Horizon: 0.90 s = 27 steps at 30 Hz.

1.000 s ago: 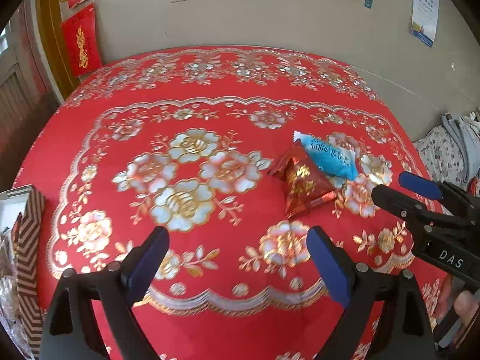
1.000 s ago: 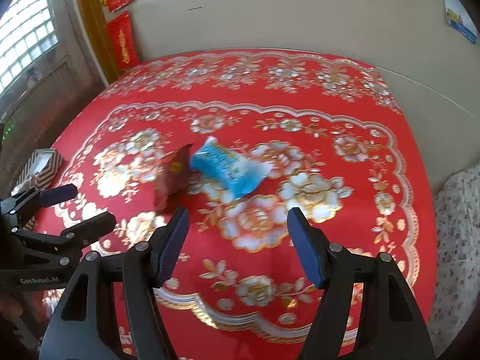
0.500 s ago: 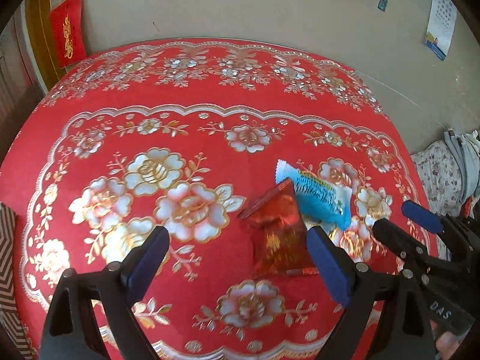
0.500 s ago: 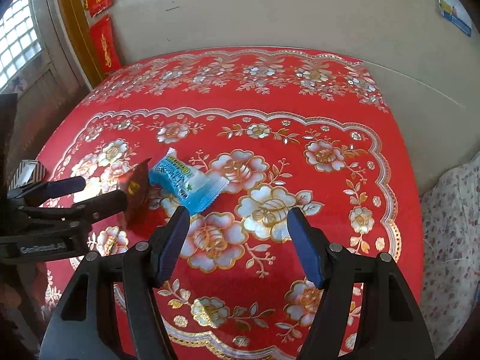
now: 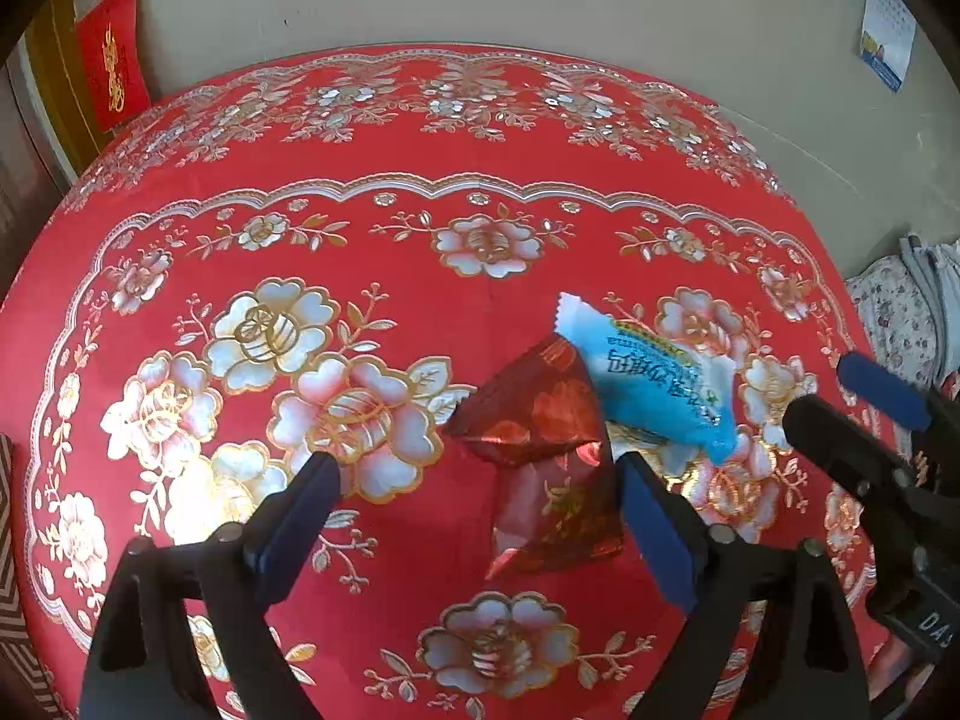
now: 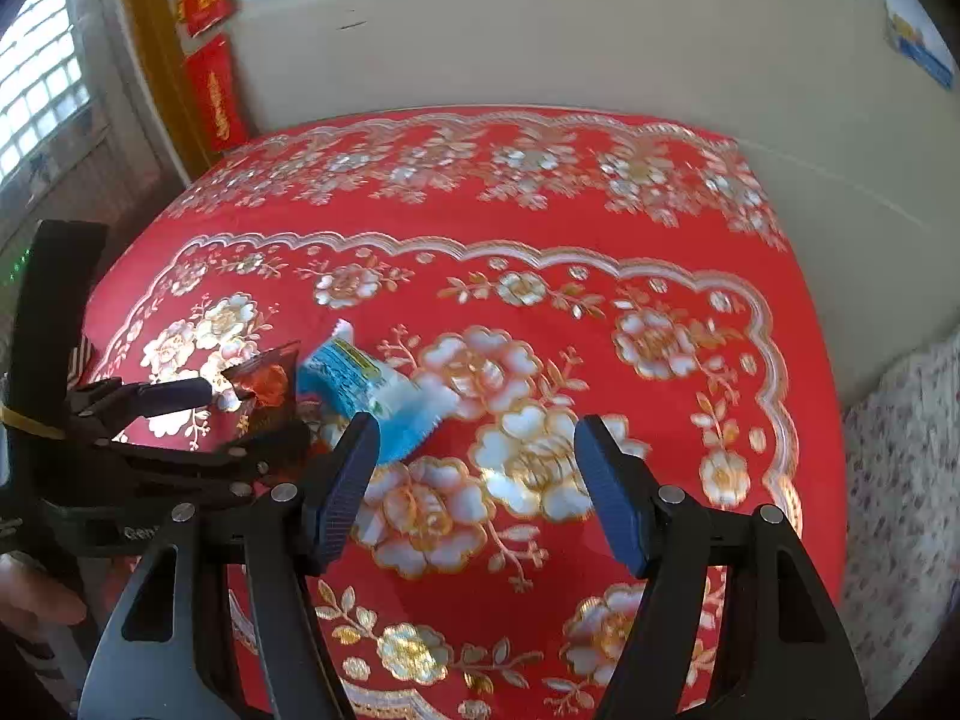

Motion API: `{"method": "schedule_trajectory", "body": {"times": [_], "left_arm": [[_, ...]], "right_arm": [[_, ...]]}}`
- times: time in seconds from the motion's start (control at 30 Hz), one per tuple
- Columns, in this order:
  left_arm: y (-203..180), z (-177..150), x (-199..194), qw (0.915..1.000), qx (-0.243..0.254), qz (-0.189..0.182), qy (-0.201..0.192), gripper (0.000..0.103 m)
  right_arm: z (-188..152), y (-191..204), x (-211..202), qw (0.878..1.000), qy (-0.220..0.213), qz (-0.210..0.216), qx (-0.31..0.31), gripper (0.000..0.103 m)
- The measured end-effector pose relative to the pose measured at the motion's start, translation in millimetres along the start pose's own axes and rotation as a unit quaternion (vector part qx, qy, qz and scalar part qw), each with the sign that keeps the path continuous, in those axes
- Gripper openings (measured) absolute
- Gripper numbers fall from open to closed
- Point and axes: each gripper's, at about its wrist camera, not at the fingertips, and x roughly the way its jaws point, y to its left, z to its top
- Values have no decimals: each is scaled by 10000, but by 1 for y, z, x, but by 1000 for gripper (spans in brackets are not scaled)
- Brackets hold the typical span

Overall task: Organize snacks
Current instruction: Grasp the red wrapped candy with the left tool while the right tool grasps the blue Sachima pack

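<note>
A red foil snack packet (image 5: 549,456) lies on the red flowered tablecloth (image 5: 420,168). A light blue snack packet (image 5: 654,384) lies against its far right side. My left gripper (image 5: 474,513) is open, with the red packet between its fingers, close to the right finger. My right gripper (image 6: 477,480) is open and empty. In the right wrist view the blue packet (image 6: 372,393) lies just beyond my left finger and the red packet (image 6: 267,384) sits between the left gripper's fingers (image 6: 174,393). The right gripper also shows in the left wrist view (image 5: 864,414).
A striped box edge (image 5: 12,618) shows at the far left of the left wrist view. A wall runs behind the table, with red hangings (image 5: 114,66) at left. Flowered bedding (image 6: 900,480) lies off the table's right edge.
Both grippers have moved forward and lower toward the two packets. The red packet now sits between my left gripper's fingers, and the blue packet is nearer my right gripper's left finger.
</note>
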Motion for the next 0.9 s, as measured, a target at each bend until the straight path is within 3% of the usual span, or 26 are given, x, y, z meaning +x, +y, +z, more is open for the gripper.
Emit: {"method": "schedule_trajectory", "body": {"times": [0.03, 0.07, 0.23, 0.47, 0.5, 0.63, 0.8, 0.87, 0.9], "left_arm": [[0, 0, 0, 9999, 77, 107, -48, 73], [0, -1, -1, 9996, 166, 218, -77, 69], [17, -1, -6, 9998, 185, 38, -77, 46], [31, -2, -11, 9995, 326, -1, -32, 48], [32, -1, -11, 9994, 339, 14, -37, 52], [36, 1, -8, 9994, 325, 122, -54, 69], [36, 2, -4, 9990, 353, 242, -85, 69], [33, 1, -5, 9988, 430, 189, -137, 59], [33, 0, -6, 9987, 456, 167, -157, 49]], "right_arm": [[2, 2, 1, 10000, -4, -14, -64, 68], [3, 5, 2, 9999, 0, -21, -127, 68], [9, 19, 13, 9985, 83, 56, -532, 68], [18, 46, 36, 9892, 225, 192, -1437, 68], [19, 48, 39, 9879, 223, 209, -1520, 68], [26, 48, 53, 9847, 374, 432, -1646, 68], [26, 50, 70, 9817, 557, 724, -1669, 67], [24, 51, 71, 9831, 531, 652, -1628, 47], [23, 51, 69, 9834, 510, 646, -1620, 40]]}}
